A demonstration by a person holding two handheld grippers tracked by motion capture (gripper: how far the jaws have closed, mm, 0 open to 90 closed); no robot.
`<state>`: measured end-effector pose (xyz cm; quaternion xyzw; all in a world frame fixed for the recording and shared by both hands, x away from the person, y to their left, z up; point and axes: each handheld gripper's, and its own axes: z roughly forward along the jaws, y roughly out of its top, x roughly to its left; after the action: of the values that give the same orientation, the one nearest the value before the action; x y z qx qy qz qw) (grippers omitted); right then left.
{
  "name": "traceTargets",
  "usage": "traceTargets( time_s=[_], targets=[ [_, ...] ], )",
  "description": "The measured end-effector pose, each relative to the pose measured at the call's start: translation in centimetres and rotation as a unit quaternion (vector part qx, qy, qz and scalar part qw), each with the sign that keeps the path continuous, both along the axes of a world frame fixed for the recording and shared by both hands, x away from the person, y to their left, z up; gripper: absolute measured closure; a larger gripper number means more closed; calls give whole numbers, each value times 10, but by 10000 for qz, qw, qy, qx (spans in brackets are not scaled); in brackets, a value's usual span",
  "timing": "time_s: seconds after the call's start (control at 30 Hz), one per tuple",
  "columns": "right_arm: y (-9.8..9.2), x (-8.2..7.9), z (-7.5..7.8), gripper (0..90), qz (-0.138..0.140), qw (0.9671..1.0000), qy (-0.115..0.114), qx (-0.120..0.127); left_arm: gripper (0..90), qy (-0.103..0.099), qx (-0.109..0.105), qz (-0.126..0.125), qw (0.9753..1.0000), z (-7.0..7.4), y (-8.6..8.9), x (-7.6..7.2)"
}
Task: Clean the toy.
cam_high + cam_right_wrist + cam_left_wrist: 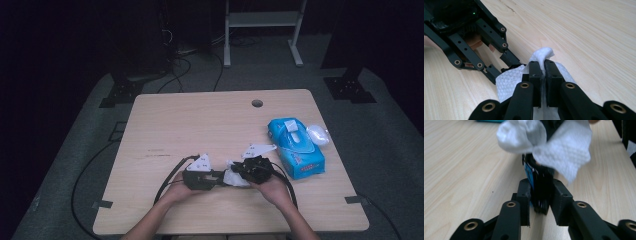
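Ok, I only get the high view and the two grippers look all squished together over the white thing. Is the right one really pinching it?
Observer: Yes. In the right gripper view the right gripper has its jaws shut on the white wipe, and a fold of it pokes up between them.
Operator: And is the other one grabbing it too?
Observer: I cannot tell. In the left gripper view the left gripper has its jaws apart around a blurred dark thing, with the white wipe bunched just past it.
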<state>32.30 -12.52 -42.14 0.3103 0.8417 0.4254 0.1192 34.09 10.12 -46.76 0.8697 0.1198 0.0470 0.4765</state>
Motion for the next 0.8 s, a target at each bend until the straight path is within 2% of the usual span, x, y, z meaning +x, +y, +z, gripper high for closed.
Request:
traceTargets(
  time_s=[0.07, 0.13, 0.27, 0.33, 0.4, 0.47, 0.6, 0.7, 0.8],
  targets=[
    [2, -2, 0, 849, 33, 10000, -14, -12, 643, 1, -42, 14, 10000, 2, -3, 0],
    [3, -3, 0, 848, 20, 10000, -20, -36, 684, -110, 51, -23, 9999, 1, -5, -2],
    [5, -5, 0, 847, -12, 10000, -91, -14, 693, -141, 66, -56, 9999, 1, -3, -2],
    [2, -6, -3, 849, 28, 9998, -48, 187, 695, -186, 77, -88, 9998, 1, -1, -3],
    [1, -6, -4, 849, 46, 9998, -59, 197, 698, -188, 80, -90, 9997, 1, -1, -3],
    [-10, -9, -5, 848, -86, 9998, -162, 85, 704, -153, 76, -77, 9998, 0, 1, -2],
    [-31, -9, -6, 849, -401, 9988, -112, 240, 715, -146, 74, -65, 9998, 0, 2, -1],
    [-24, -9, -6, 849, -308, 9991, -106, 263, 716, -145, 84, -66, 9998, 0, 2, -1],
    [-3, -11, -5, 849, -10, 9993, -134, 361, 717, -130, 62, -62, 9999, 0, 2, -1]
  ],
)
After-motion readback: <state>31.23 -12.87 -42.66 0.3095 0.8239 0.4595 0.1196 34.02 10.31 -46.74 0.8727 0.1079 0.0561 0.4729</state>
